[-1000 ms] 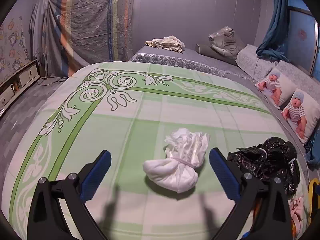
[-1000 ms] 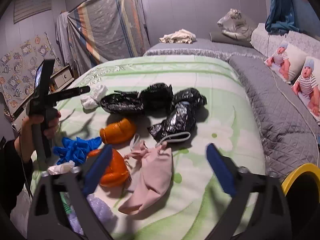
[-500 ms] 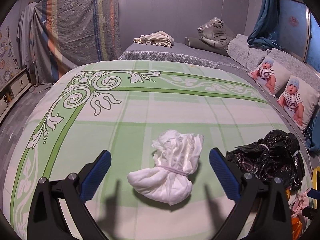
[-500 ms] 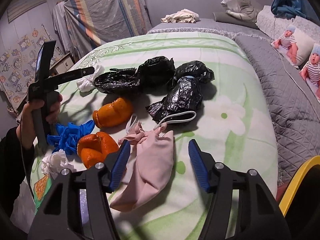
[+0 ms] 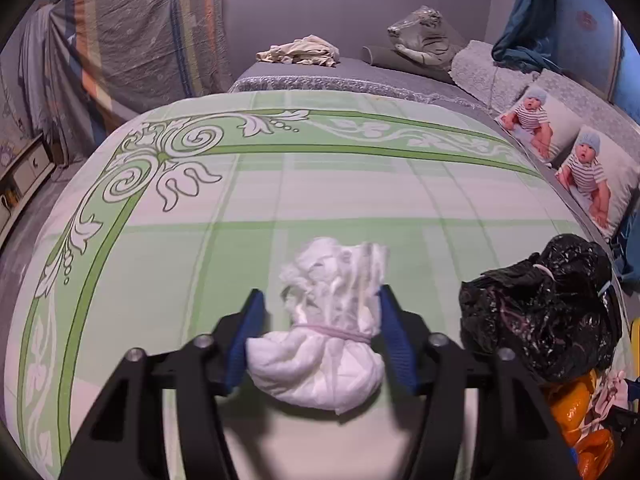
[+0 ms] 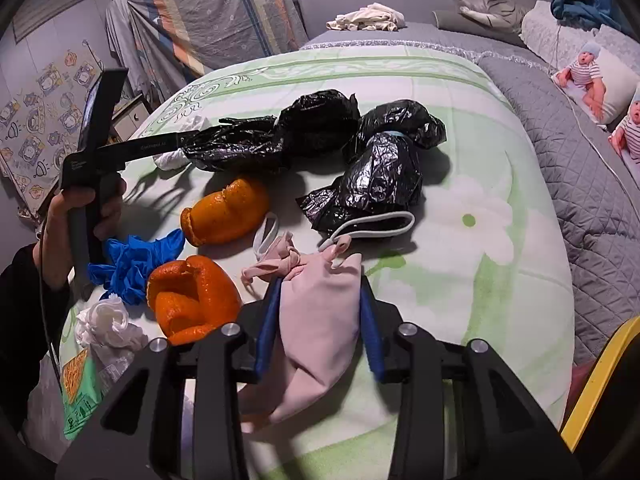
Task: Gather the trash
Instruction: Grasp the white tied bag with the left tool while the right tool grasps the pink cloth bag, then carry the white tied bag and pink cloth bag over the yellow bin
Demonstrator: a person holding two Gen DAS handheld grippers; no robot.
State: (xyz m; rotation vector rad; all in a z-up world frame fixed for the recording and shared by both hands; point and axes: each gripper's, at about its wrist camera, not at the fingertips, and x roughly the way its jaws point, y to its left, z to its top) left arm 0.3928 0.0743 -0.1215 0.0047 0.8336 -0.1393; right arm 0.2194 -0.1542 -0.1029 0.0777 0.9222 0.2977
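In the left wrist view a white tied bag (image 5: 320, 360) lies on the green bedspread (image 5: 280, 200). My left gripper (image 5: 320, 296) straddles it. Its jaws are closing, and both blue pads (image 5: 248, 332) touch the bag's sides. In the right wrist view a pink drawstring pouch (image 6: 320, 320) fills the gap of my right gripper (image 6: 320, 284). Those jaws are closing too, with their pads (image 6: 370, 328) pressed against the cloth. Other trash lies beyond: black bags (image 6: 320, 128), orange peels (image 6: 228, 212), a blue glove (image 6: 136, 256) and white tissue (image 6: 104, 324).
A hand (image 6: 80, 208) holds the other tool at the left of the right wrist view. A black bag (image 5: 540, 316) and orange peel (image 5: 572, 400) lie right of the white bag. A yellow bin rim (image 6: 600, 376) shows at lower right. Grey quilt (image 6: 580, 160) and pillows lie beyond.
Both grippers have sunk toward the bed and narrowed. The left jaws went from wide apart to touching the white bag. The right jaws drew in onto the pink pouch.
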